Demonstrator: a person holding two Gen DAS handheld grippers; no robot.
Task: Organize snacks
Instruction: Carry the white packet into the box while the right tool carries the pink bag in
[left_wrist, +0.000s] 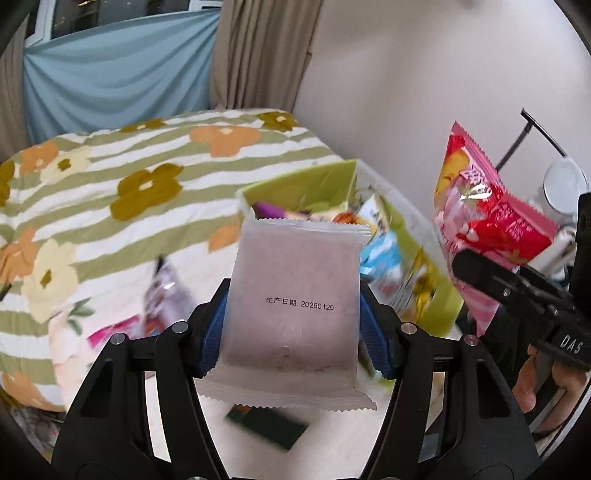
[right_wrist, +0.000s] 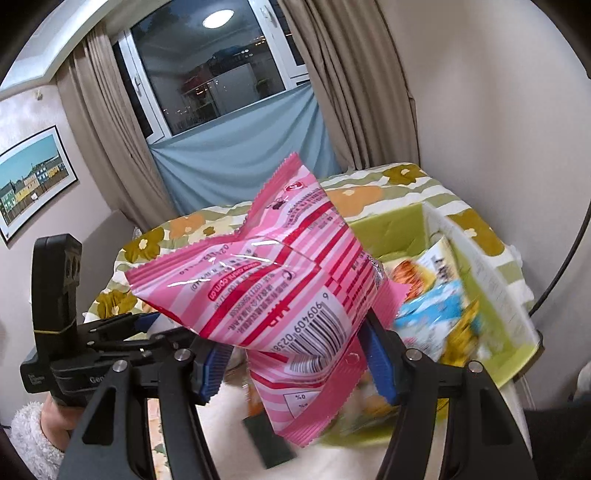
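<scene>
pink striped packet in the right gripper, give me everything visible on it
The pink striped packet is a glossy, puffy plastic pouch with pink and red stripes, zigzag-cut sealed ends, a barcode and small print on its back. In the left wrist view its front shows fruit pictures. It is held in the air, tilted, pinched between the right gripper pads, near the green box.

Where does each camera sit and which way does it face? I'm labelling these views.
Left wrist: on the left tool, facing its pale packet, the green box and bed; the right tool and fingers show.
Right wrist: on the right tool, facing its pink bag, the window; left tool shows.
Shared: box, bedspread, both packets.
</scene>
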